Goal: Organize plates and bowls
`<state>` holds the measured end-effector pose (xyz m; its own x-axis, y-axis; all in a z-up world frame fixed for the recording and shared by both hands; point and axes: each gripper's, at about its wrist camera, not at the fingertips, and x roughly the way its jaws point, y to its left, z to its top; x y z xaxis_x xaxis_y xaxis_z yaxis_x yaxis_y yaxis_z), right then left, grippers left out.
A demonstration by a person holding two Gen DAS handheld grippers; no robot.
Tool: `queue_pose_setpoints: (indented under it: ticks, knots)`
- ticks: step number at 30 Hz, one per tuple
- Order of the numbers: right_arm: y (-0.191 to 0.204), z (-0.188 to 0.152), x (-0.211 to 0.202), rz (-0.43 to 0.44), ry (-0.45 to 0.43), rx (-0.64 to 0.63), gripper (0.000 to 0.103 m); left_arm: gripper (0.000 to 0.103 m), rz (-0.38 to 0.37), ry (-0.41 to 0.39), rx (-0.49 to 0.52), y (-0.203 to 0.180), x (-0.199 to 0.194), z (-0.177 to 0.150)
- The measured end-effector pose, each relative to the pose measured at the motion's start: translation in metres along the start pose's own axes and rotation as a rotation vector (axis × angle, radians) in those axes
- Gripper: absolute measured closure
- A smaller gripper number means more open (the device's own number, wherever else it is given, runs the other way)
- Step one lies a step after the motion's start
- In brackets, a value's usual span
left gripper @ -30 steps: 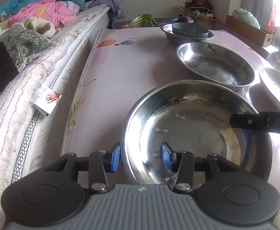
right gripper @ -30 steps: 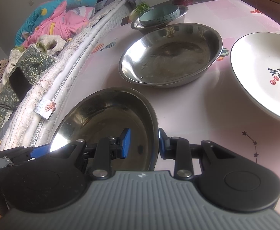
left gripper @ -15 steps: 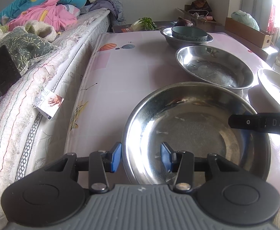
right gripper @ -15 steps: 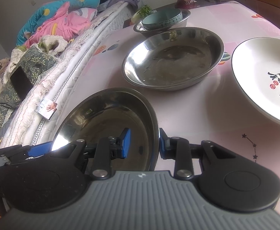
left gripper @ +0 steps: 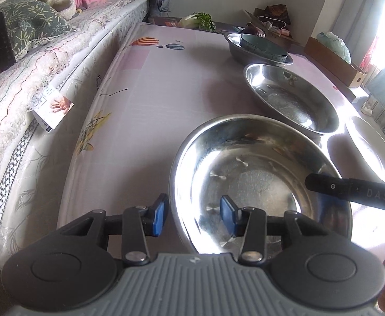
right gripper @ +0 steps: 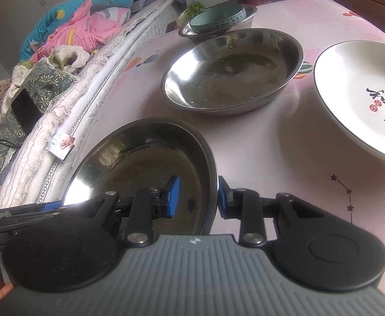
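A large steel basin [left gripper: 258, 181] sits at the near edge of the pink table; it also shows in the right wrist view [right gripper: 145, 168]. My left gripper [left gripper: 193, 217] straddles its left rim, jaws apart, one pad inside and one outside. My right gripper [right gripper: 196, 197] straddles its right rim, outer pad touching the rim. A second steel basin [left gripper: 292, 100] [right gripper: 231, 71] lies beyond. A white plate with printed characters [right gripper: 363, 100] [left gripper: 374, 147] lies to the right. At the far end a teal bowl [right gripper: 218, 18] sits inside a small steel bowl [left gripper: 255, 52].
A bed with quilts, a dark phone [right gripper: 25, 110] and a paper tag [left gripper: 53, 108] runs along the table's left side. A cardboard box [left gripper: 334, 60] and clutter stand at the far right. Vegetables [left gripper: 200, 21] lie behind the table.
Both wrist views have shifted forward and tilted a little; the near basin looks slightly raised and closer to the far basin. The jaws keep the same spacing around its rim.
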<state>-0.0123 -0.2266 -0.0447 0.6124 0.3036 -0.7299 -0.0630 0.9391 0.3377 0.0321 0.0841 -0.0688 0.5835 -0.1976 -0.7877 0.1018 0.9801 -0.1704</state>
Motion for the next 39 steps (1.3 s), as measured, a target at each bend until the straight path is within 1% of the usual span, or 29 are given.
queue_pose_setpoints:
  ticks: [1,3,5,8,19,28,39]
  knots:
    - [0.000,0.000,0.000,-0.001,0.000,-0.001,0.074,0.066,-0.009,0.003,-0.011,0.001,0.001,0.000]
    - [0.000,0.000,0.000,-0.001,-0.001,0.002,0.074,0.068,-0.011,0.001,-0.025,0.003,0.001,0.001]
    - [0.000,-0.001,-0.001,-0.004,-0.003,0.002,0.075,0.076,-0.005,0.001,-0.034,0.005,0.000,0.000]
    - [0.002,-0.001,-0.002,-0.009,-0.006,-0.002,0.075,0.082,-0.003,0.001,-0.048,0.009,-0.001,0.001]
    - [0.007,0.001,-0.010,-0.008,-0.032,-0.023,0.075,0.083,0.010,-0.010,-0.054,0.008,-0.007,0.000]
    - [0.011,0.005,-0.019,0.021,-0.046,-0.019,0.075,0.083,0.025,-0.059,-0.053,0.006,-0.026,0.007]
    - [0.012,0.031,-0.039,0.046,-0.109,-0.022,0.075,0.083,0.019,-0.131,-0.052,-0.006,-0.039,0.035]
